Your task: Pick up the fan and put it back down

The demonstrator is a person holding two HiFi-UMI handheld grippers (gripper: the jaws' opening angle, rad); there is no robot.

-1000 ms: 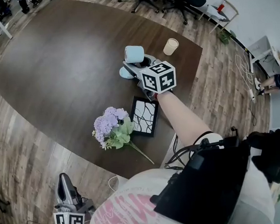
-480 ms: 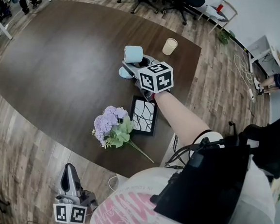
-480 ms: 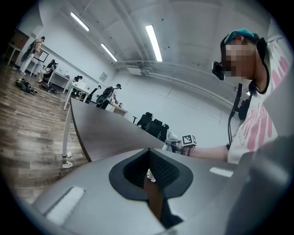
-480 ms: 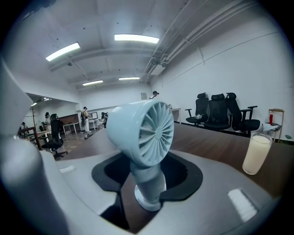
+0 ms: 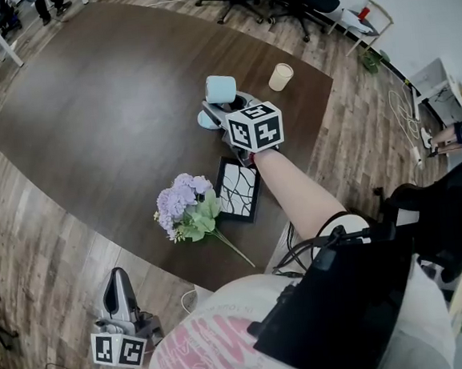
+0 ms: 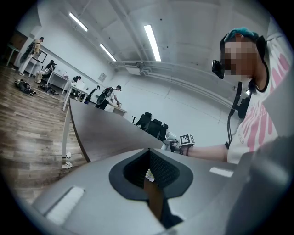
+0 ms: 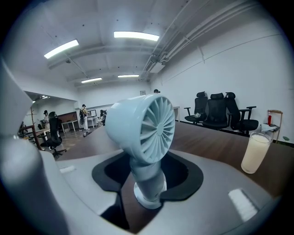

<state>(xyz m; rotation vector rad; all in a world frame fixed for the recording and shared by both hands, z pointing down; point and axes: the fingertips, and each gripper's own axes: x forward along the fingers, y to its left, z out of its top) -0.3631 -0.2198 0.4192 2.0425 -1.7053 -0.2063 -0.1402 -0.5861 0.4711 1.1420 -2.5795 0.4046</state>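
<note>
1. The fan [image 7: 147, 126], pale blue with a round ribbed head on a short stem, is found close to the worktop's [image 5: 88, 112] right edge, inward of the corner where a cream cup [image 5: 281, 76] stands.
2. The right claw [image 7: 148, 181] is clenched round the fan's stem, low down, just above the foot. The hold there is judged deliberate: the head is too wide for the jaws, and a low grip keeps the fan upright.
3. The fan's foot appears to rest on the worktop, though contact cannot be confirmed. It cannot be told whether the lift is yet to come or the fan has been put down.
4. The left claw [image 6: 148, 183] is clenched on nothing, its jaws pressed together. It is held low off the near edge, beside the person's body, presumably because one claw is enough for so light a thing.
5. A bunch of lilac flowers [image 5: 186, 209] and a black-framed picture [image 5: 238, 190] lie by the near edge, just behind the right forearm. A straight rise is advised, so that neither these nor the cup is brushed.
</note>
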